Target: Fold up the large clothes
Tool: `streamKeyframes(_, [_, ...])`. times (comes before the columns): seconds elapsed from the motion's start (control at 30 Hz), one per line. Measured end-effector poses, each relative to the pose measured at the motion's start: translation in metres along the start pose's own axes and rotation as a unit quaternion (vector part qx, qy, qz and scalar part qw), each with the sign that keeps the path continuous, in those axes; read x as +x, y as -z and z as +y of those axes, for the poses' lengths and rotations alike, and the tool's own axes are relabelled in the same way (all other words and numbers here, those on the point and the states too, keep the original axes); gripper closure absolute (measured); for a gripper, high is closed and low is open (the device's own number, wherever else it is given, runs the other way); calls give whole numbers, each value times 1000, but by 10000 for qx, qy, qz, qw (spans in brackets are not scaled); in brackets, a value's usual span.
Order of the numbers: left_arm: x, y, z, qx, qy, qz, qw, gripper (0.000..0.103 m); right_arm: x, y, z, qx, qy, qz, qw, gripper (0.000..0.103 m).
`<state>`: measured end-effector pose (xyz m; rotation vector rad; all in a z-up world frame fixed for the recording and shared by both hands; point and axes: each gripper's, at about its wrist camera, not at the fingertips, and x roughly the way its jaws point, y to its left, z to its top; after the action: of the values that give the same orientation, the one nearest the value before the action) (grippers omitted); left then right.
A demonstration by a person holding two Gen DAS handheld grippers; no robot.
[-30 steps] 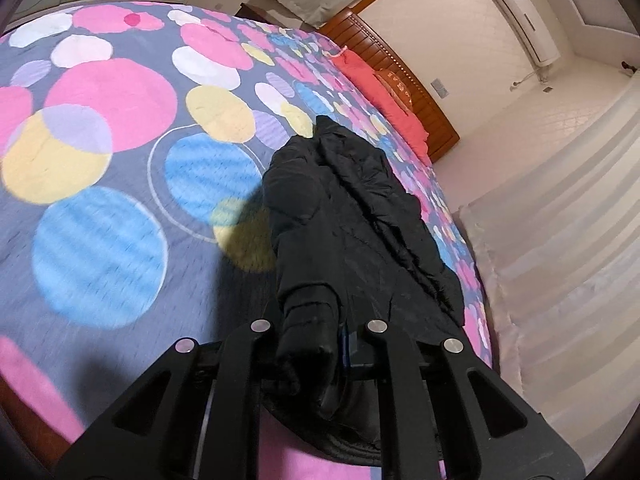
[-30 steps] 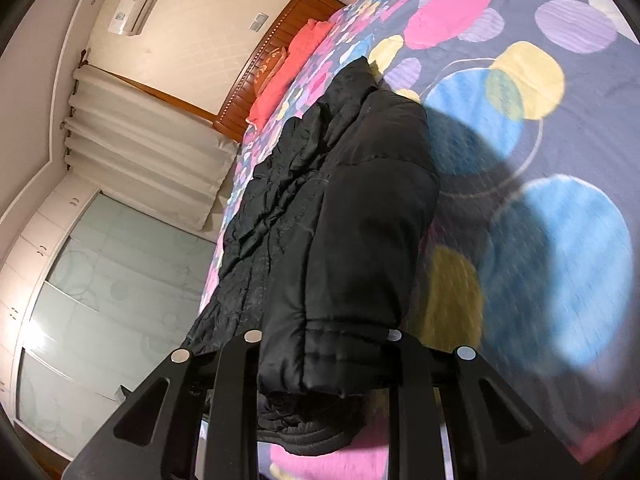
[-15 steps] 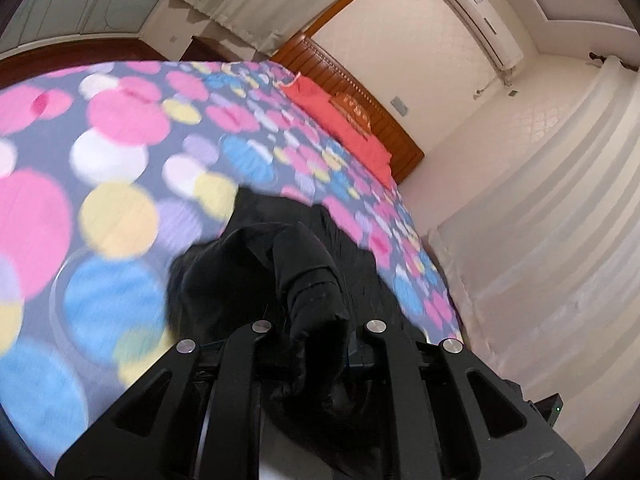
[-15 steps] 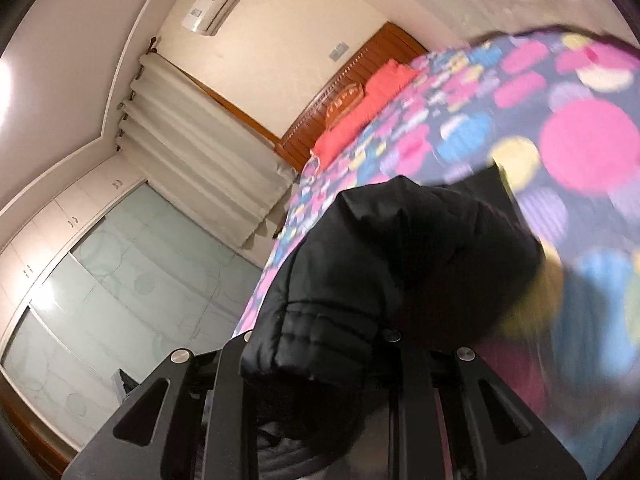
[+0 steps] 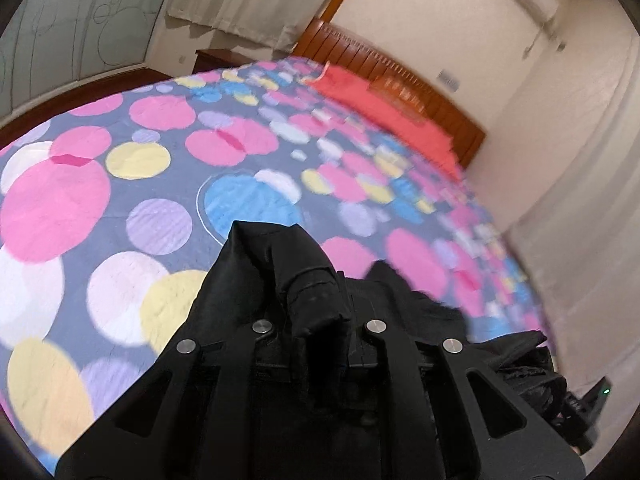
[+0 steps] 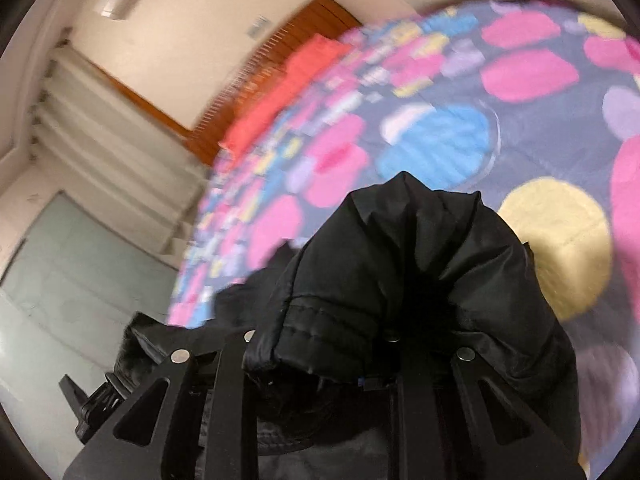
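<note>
A black padded jacket (image 5: 276,280) is lifted off the bed with the dotted bedspread (image 5: 160,184). My left gripper (image 5: 316,328) is shut on a bunched edge of the jacket, which hangs over its fingers. My right gripper (image 6: 320,344) is shut on another thick fold of the jacket (image 6: 400,272), which drapes over and hides its fingertips. The other gripper shows at the lower right of the left wrist view (image 5: 588,408) and the lower left of the right wrist view (image 6: 100,400).
A red pillow (image 5: 384,108) lies against the wooden headboard (image 5: 400,76) at the far end of the bed. Curtains (image 5: 572,216) hang along the bed's side. A glass wardrobe (image 6: 60,280) stands beyond the bed edge.
Both grippers have lifted the jacket's near end up off the bedspread and carried it forward toward the headboard. The jacket now bunches up over the fingers instead of lying stretched out.
</note>
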<state>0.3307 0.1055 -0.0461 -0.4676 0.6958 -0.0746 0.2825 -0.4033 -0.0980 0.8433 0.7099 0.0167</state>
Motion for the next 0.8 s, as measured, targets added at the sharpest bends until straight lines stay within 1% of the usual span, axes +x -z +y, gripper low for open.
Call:
streamKeyframes(0.1, [46, 3, 6, 172, -359, 237, 9989, 90, 30, -3, -10, -28, 173, 166, 9997, 81])
streamKeyframes(0.13, [55, 6, 7, 238, -440, 287, 9983, 90, 34, -3, -10, -63, 199, 188, 9996, 80])
streamKeyframes(0.17, [65, 7, 9, 304, -508, 354, 9976, 90, 37, -3, -8, -105, 204, 211, 9995, 78])
streamKeyframes(0.2, [71, 9, 10, 346, -563, 428, 9969, 89, 38, -4, -6, -151, 225, 252, 9993, 77])
streamKeyframes(0.23, [74, 10, 10, 348, -587, 472, 9965, 88, 39, -4, -4, -175, 236, 291, 9991, 74])
streamKeyframes(0.3, [74, 10, 12, 334, -521, 514, 9968, 86, 37, -6, 0, -157, 226, 415, 9988, 67])
streamKeyframes(0.33, [70, 9, 12, 326, -429, 498, 9973, 78, 34, -7, 2, -111, 175, 473, 9987, 57])
streamKeyframes(0.37, [65, 8, 11, 328, -301, 499, 9978, 73, 27, -8, 4, -62, 79, 478, 9988, 45])
streamKeyframes(0.4, [62, 6, 10, 325, -181, 505, 9980, 60, 21, -9, 6, -30, 2, 448, 9990, 40])
streamKeyframes(0.43, [51, 2, 10, 280, 1, 477, 9985, 44, 10, -10, 9, -14, -75, 365, 9993, 33])
streamKeyframes(0.47, [46, 0, 9, 230, 74, 430, 9988, 36, 3, -11, 11, -19, -141, 295, 9995, 31])
streamKeyframes(0.5, [31, -4, 10, 125, 176, 291, 9993, 30, -5, -11, 13, -29, -210, 251, 9995, 30])
streamKeyframes(0.57, [11, -11, 11, -4, 391, 132, 9991, 26, -26, -9, 17, -68, -339, 122, 9993, 29])
streamKeyframes(0.6, [-2, -13, 12, -63, 543, 11, 9985, 23, -30, -9, 18, -95, -356, 75, 9993, 29])
streamKeyframes(0.63, [-8, -14, 11, -61, 574, -60, 9983, 23, -36, -7, 20, -175, -337, 13, 9993, 29])
streamKeyframes(0.7, [-13, -13, 7, 116, 476, -114, 9987, 23, -39, -5, 25, -388, -43, -66, 9992, 29])
streamKeyframes(0.73, [-10, -10, 3, 310, 343, -84, 9989, 23, -35, -4, 31, -689, 287, -46, 9972, 29])
streamKeyframes(0.8, [4, -4, -4, 627, 0, 7, 9980, 23, -26, -5, 37, -963, 658, -79, 9931, 29])
